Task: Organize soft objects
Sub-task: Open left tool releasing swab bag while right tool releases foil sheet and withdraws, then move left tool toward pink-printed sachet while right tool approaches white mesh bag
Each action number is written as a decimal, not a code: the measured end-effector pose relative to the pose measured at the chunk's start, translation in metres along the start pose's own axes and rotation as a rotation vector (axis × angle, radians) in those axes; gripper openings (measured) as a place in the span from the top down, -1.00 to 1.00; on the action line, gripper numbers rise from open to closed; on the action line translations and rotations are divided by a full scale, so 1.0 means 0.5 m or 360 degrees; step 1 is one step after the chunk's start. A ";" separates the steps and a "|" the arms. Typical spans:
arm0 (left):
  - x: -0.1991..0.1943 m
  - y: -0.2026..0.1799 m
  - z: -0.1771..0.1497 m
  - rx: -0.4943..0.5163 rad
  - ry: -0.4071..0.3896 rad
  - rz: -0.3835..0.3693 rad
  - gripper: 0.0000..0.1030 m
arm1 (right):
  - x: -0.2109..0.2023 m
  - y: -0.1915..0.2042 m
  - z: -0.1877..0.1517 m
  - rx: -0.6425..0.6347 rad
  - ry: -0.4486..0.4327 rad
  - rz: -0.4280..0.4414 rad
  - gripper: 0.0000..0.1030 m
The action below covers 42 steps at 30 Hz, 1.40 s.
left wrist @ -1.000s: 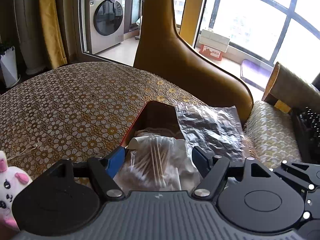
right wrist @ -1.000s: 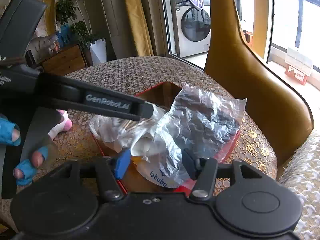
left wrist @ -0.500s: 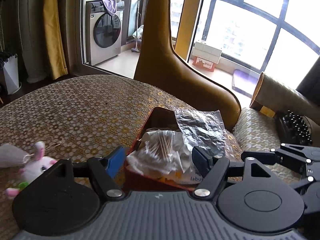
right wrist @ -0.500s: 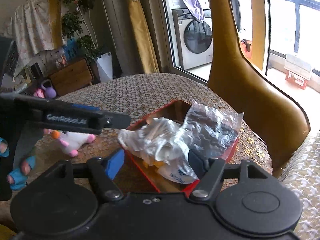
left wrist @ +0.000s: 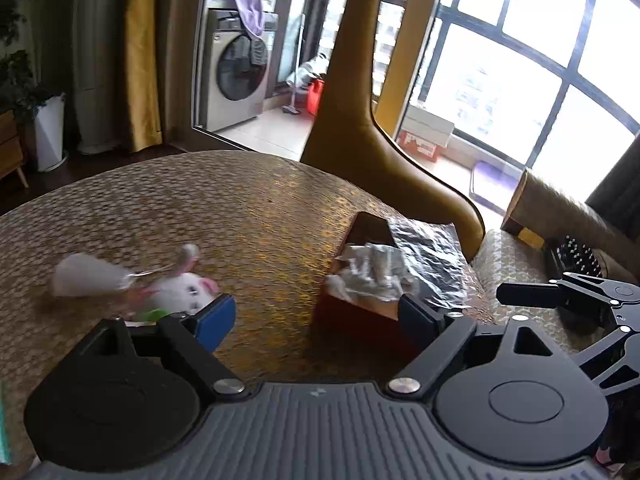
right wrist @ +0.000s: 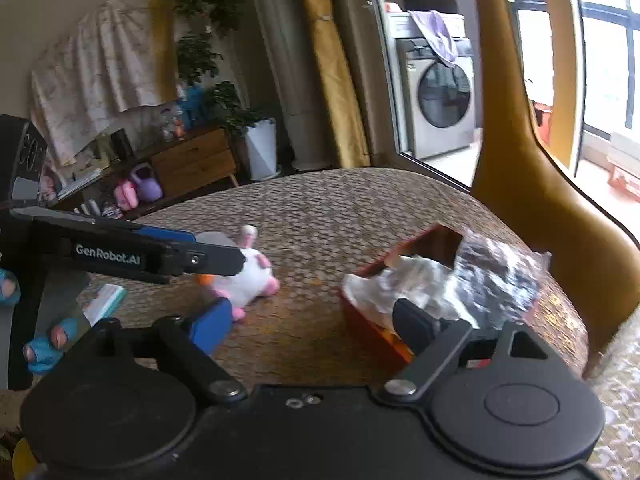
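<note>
A red box stands on the round table, stuffed with a clear bag of cotton swabs and a crinkled silvery bag. To its left lies a white-and-pink plush bunny beside a small white pouch. My left gripper hovers back from the box, jaws opening, nothing between them. My right gripper is likewise opening and empty, short of the box. The left gripper's fingers show at the left of the right wrist view.
A patterned gold tablecloth covers the table. A mustard chair back rises right behind the box, with a cushioned seat to the right. A small mint-edged packet lies near the table's left edge. A gloved hand holds the left gripper.
Both grippers have let go of the bags, which now rest in the red box, and drawn back and up with their jaws wider. The plush bunny has come into fuller view.
</note>
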State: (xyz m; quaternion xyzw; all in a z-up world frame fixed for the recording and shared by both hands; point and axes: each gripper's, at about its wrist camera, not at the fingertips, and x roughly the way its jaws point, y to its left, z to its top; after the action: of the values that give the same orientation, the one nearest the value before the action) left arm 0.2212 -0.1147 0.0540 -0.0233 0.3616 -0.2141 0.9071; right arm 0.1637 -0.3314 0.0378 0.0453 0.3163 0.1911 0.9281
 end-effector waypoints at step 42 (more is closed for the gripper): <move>-0.142 0.427 -0.236 -0.0187 0.0037 0.0429 -1.00 | 0.455 0.320 0.198 -0.0477 0.0417 0.0267 -0.92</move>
State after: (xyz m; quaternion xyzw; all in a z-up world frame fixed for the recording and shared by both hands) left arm 0.1761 0.1211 -0.0294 -0.0252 0.3840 -0.0691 0.9204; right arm 0.3366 -0.0928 0.0195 -0.0922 0.3975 0.3168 0.8562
